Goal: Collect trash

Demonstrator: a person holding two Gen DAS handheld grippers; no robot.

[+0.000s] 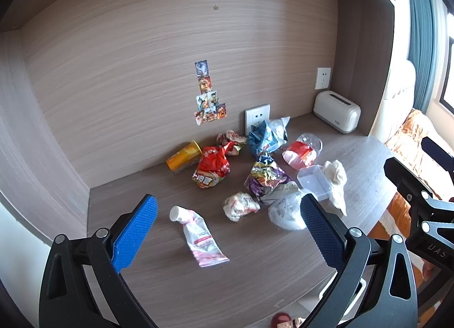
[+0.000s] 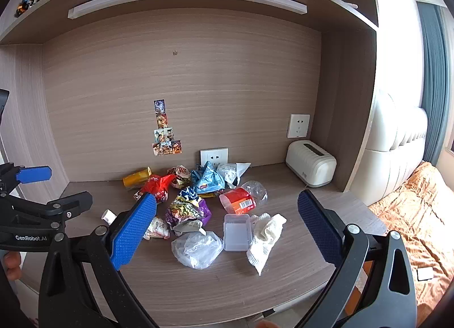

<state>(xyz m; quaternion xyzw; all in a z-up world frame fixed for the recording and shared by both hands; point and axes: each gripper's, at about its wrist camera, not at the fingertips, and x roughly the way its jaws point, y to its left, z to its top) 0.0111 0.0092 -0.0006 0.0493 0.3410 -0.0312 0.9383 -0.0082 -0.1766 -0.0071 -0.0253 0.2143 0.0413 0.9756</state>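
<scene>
Wood worktop (image 1: pixel 255 271) littered; both claws released: left claw (image 1: pixel 227 231) straddles squeezed tube (image 1: pixel 198 235), descend, pinch mid-body; right claw (image 2: pixel 227 228) waits.

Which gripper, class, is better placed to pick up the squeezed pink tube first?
Probably the left. The pink tube lies on the desk between the open left gripper's fingers. In the right view it is mostly hidden behind the right gripper's own left finger.

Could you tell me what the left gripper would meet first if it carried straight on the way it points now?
Probably the squeezed pink-and-white tube lying on the desk, between the open left gripper's fingers and nearest to them. The crumpled white wrapper lies just beyond; depth is uncertain.
</scene>
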